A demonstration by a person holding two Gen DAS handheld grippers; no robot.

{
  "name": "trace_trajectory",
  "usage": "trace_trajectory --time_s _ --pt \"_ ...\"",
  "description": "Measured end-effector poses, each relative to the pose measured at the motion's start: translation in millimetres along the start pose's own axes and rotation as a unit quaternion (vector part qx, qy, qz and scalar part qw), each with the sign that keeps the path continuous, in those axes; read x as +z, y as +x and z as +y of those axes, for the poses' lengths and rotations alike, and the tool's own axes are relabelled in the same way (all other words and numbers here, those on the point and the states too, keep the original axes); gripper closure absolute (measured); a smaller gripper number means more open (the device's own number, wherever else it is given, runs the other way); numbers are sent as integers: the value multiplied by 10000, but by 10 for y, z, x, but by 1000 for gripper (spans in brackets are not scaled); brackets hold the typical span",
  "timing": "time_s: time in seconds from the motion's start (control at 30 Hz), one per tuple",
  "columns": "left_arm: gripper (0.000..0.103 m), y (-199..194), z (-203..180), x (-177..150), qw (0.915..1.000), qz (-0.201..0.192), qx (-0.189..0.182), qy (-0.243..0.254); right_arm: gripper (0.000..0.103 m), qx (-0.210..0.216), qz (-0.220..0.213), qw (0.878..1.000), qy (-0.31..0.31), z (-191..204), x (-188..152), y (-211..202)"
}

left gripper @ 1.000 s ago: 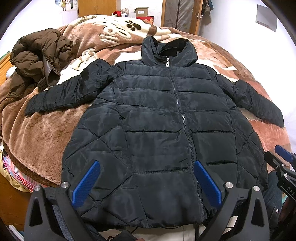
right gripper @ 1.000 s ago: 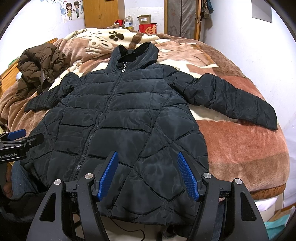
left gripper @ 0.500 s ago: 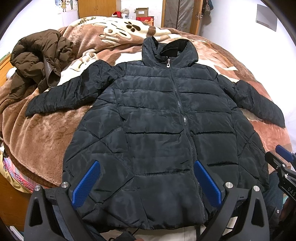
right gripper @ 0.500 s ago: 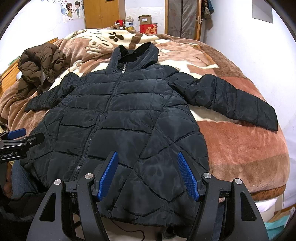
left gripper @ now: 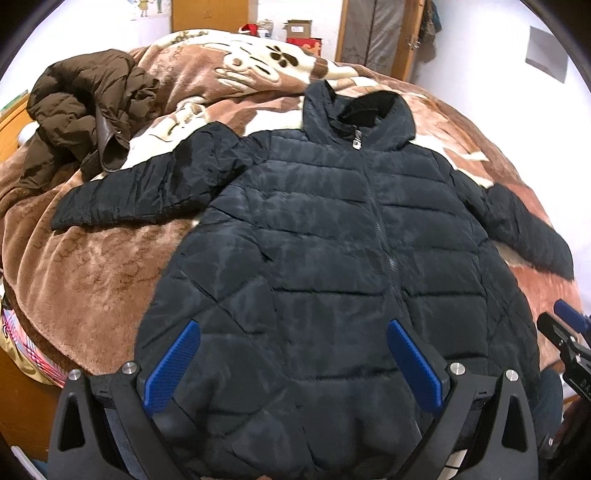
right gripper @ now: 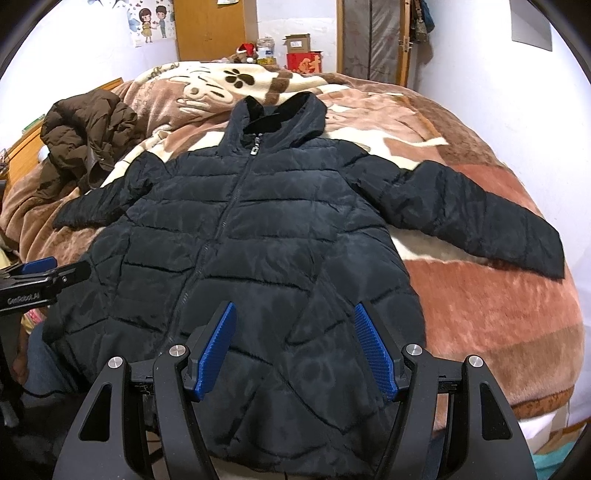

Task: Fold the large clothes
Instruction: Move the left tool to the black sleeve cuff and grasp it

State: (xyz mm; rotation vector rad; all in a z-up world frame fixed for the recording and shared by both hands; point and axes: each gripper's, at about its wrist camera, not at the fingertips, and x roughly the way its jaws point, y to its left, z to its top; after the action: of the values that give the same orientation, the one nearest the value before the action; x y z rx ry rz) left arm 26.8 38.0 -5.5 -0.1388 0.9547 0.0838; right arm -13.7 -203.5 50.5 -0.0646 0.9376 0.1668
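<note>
A black hooded puffer jacket (left gripper: 325, 236) (right gripper: 251, 236) lies flat and zipped on the bed, front up, hood at the far end, both sleeves spread outward. The left sleeve (left gripper: 147, 188) points left, the right sleeve (right gripper: 476, 218) points right. My left gripper (left gripper: 293, 332) hovers open above the hem on the jacket's left half, nothing between its blue pads. Over the hem's right half my right gripper (right gripper: 293, 317) also stands open and empty. Each gripper shows at the edge of the other's view: the right one (left gripper: 569, 332), the left one (right gripper: 40, 273).
A brown plush blanket (right gripper: 491, 314) with cream patterns covers the bed. A crumpled brown coat (left gripper: 81, 110) lies at the far left, close to the left sleeve. Boxes and a wardrobe (right gripper: 214, 29) stand behind the bed. A white wall runs along the right.
Both cameras have risen slightly and tilted, so the jacket sits a little lower in view. The jacket itself has not moved and both grippers stay open.
</note>
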Motion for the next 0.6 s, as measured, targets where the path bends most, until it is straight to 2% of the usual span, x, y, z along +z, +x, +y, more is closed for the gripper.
trace_trajectory --time_s 0.2,0.4,0.53,0.6 --pt "1 119 342 228 9994 -162 65 -296 36 130 -42 9998 -147 99 225 168" --pt "1 293 825 527 9962 -327 447 -677 36 210 -47 9994 -288 215 511 421" --pt "2 475 1220 691 9936 -299 293 -1046 36 236 -11 9990 -367 274 654 593" --pt "6 573 1409 747 9916 -277 335 -1222 36 239 13 9988 -421 305 736 697"
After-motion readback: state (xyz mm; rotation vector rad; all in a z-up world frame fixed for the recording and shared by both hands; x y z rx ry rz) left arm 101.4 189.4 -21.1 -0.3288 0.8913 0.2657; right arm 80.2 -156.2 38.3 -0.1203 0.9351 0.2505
